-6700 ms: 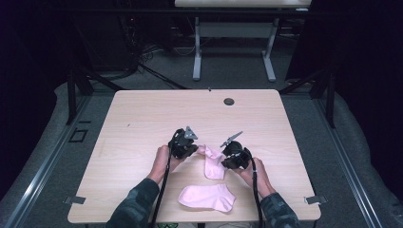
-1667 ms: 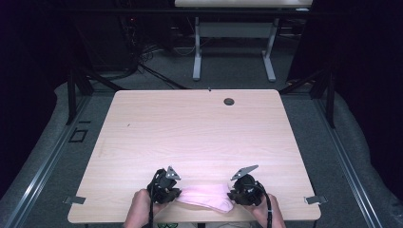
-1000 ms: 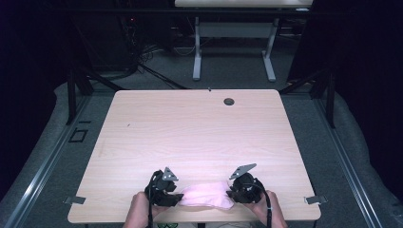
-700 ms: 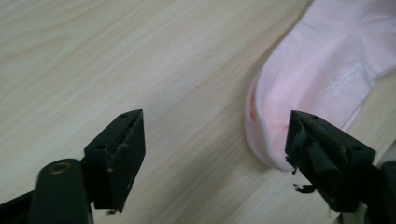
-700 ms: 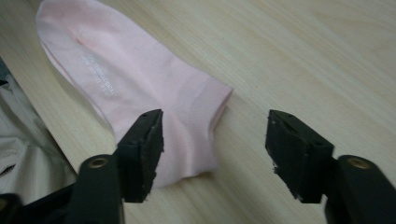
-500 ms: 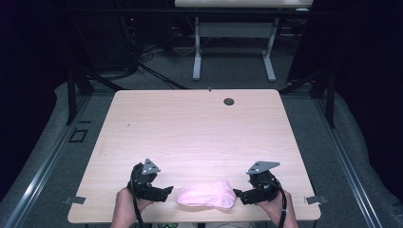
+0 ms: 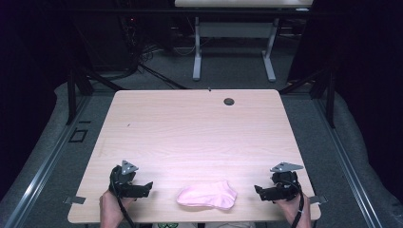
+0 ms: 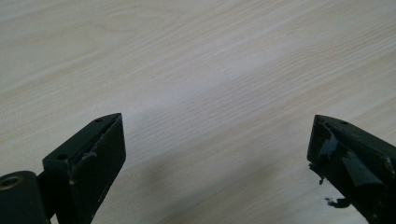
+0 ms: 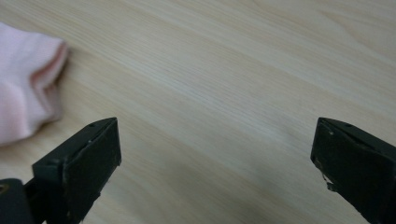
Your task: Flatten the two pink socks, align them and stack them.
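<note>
A pink sock (image 7: 208, 194) lies flat near the front edge of the wooden table (image 7: 190, 133), between my two grippers. My left gripper (image 7: 145, 188) rests on the table to the sock's left, apart from it; its jaws have just been opening and stand wide with bare wood between them (image 8: 217, 154). My right gripper (image 7: 260, 192) sits to the sock's right, also apart; its jaws have just been opening too and are open and empty (image 9: 215, 158). In the right gripper view the sock's cuff (image 9: 28, 79) lies at the far left, beyond the jaws.
A small dark round hole (image 7: 229, 101) sits near the table's far edge. Behind the table stands another table's white legs (image 7: 233, 52) with cables on the floor. Metal brackets stick out at the front corners (image 7: 75, 200).
Both grippers let go of the pink sock and moved outward, the left one leftward and the right one rightward. The sock now lies free on the table.
</note>
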Motion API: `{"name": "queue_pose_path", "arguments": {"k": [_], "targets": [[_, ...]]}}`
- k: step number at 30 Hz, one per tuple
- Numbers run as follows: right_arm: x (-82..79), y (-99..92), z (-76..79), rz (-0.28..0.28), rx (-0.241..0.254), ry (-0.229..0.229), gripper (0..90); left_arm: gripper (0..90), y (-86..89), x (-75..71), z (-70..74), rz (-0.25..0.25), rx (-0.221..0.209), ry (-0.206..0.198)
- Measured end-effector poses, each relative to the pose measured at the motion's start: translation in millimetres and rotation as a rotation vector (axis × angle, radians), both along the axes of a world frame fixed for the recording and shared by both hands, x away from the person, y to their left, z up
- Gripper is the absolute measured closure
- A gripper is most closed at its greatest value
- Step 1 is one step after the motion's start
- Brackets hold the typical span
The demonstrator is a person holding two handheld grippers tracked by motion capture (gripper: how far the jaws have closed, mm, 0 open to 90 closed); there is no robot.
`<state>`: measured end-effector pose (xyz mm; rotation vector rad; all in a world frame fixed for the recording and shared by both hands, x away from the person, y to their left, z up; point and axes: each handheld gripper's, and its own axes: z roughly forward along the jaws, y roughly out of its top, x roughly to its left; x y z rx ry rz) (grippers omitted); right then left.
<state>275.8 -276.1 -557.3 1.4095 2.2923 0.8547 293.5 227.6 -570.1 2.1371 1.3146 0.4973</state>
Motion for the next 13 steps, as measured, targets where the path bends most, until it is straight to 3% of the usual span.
{"name": "queue_pose_path", "arguments": {"k": [3, 8, 12, 13], "targets": [[3.0, -7.9, -10.1, -0.034, -0.011, -0.003, 0.0, 2.5, 3.2, 4.4, -10.0, 0.015, 0.001, 0.005], [7.1, -18.3, -23.9, -0.072, -0.006, -0.011, 0.0, 0.2, 7.0, 5.1, -18.1, 0.027, -0.027, -0.028], [9.5, -20.6, -30.6, -0.088, 0.003, -0.081, 0.0, 0.2, 9.6, 5.7, -22.3, 0.034, -0.053, -0.076], [9.5, -20.6, -30.6, -0.088, 0.003, -0.081, 0.0, 0.2, 9.6, 6.2, -22.4, 0.04, -0.052, -0.078]]}}
